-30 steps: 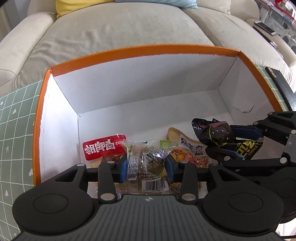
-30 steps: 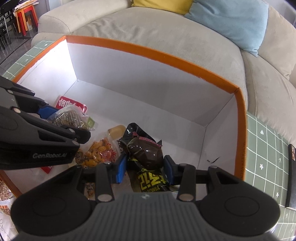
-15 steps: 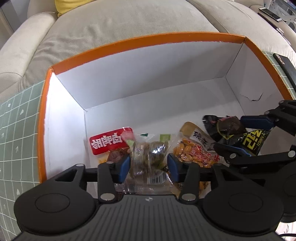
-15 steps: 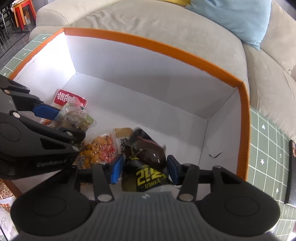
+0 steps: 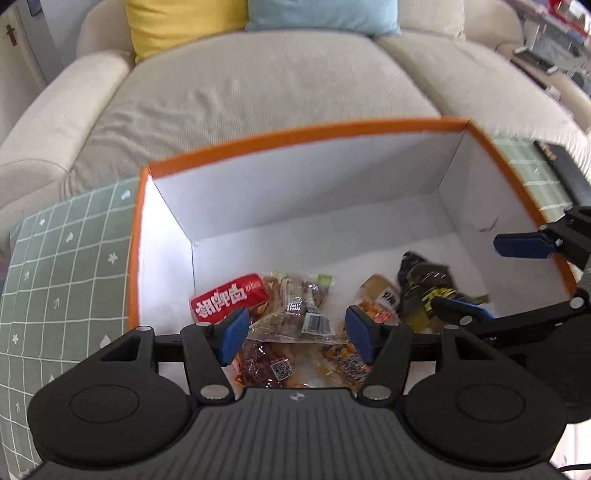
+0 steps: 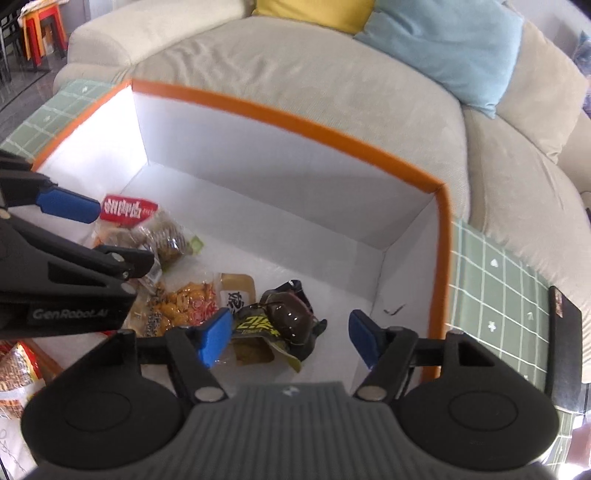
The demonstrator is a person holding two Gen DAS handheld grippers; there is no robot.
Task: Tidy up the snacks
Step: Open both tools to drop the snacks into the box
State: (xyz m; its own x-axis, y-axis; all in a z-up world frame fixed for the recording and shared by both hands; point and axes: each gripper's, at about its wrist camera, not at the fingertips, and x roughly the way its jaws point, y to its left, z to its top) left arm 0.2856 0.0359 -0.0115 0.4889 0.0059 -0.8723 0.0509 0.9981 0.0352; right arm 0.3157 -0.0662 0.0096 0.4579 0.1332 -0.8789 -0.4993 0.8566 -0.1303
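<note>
Having dropped both snacks, each gripper has opened.

A beige sofa (image 5: pixel 266 96) stands behind, with a yellow cushion (image 5: pixel 184 26) and a light blue cushion (image 6: pixel 454 48) side by side against its back, while a green grid-patterned cloth (image 5: pixel 62 266) (dotted with small white marks) carries a flat black object (image 6: pixel 563 339) at its right edge.
</note>
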